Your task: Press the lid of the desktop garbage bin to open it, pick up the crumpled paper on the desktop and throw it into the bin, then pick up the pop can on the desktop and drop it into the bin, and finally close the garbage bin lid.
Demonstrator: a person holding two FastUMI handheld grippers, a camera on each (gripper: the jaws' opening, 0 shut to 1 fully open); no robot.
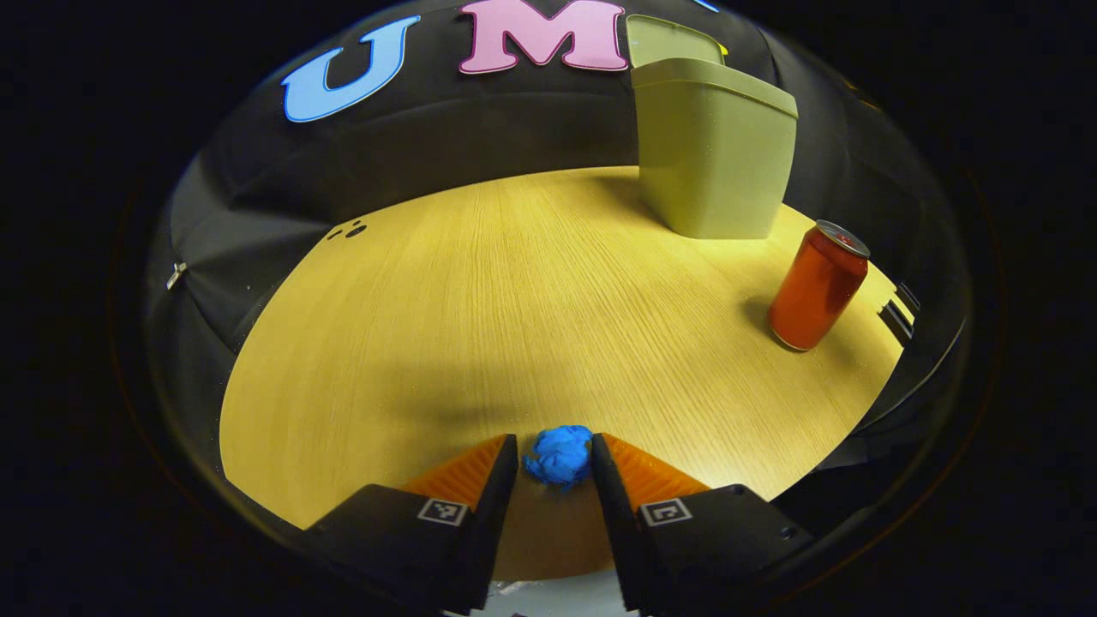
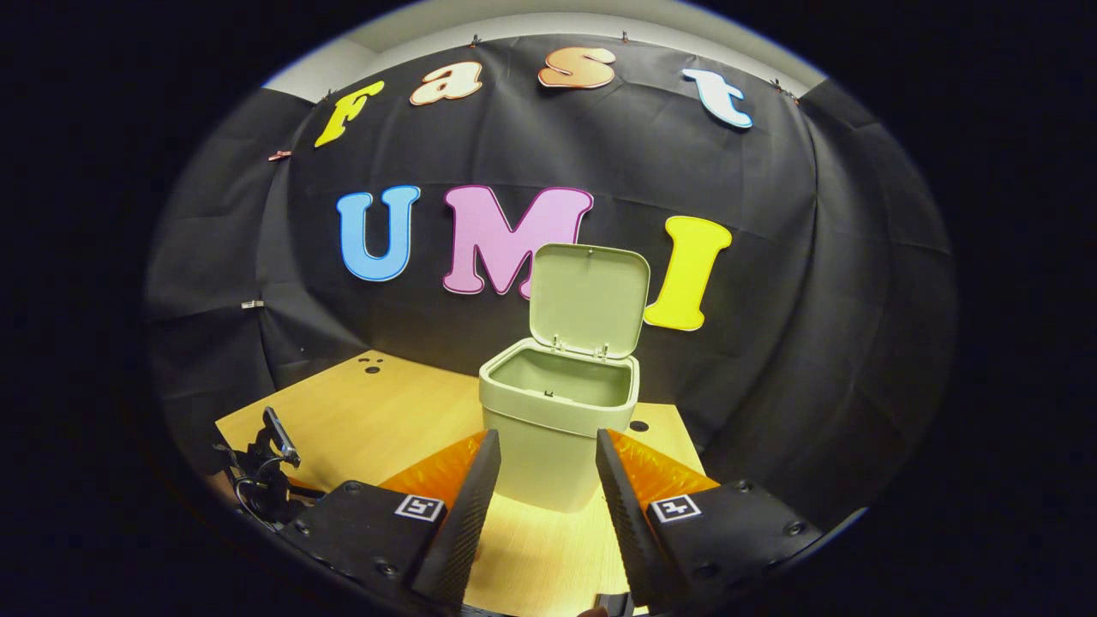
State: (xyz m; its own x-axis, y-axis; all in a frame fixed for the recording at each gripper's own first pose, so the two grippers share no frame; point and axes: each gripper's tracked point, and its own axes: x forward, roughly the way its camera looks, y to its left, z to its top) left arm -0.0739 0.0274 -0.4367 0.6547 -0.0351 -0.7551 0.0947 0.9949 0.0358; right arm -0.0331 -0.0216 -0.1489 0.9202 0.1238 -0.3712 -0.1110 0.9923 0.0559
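A blue crumpled paper (image 1: pixel 560 456) lies on the wooden table (image 1: pixel 514 300) right between the tips of my left gripper (image 1: pixel 554 463), whose fingers have narrowed to its width and hold it on both sides. The olive-green bin (image 1: pixel 711 154) stands at the far right with its lid (image 1: pixel 673 38) up. The red pop can (image 1: pixel 817 287) stands upright to the right of it. In the right gripper view, the bin (image 2: pixel 557 428) sits straight ahead with its lid (image 2: pixel 589 300) raised and its inside bare. My right gripper (image 2: pixel 544 480) hangs open just in front of it, holding nothing.
The table's far edge meets the black cloth wall, with small dark holes (image 1: pixel 351 230) near the back left corner. A dark device with cables (image 2: pixel 261 471) sits low at the left in the right gripper view. Bare tabletop stretches between the paper and the bin.
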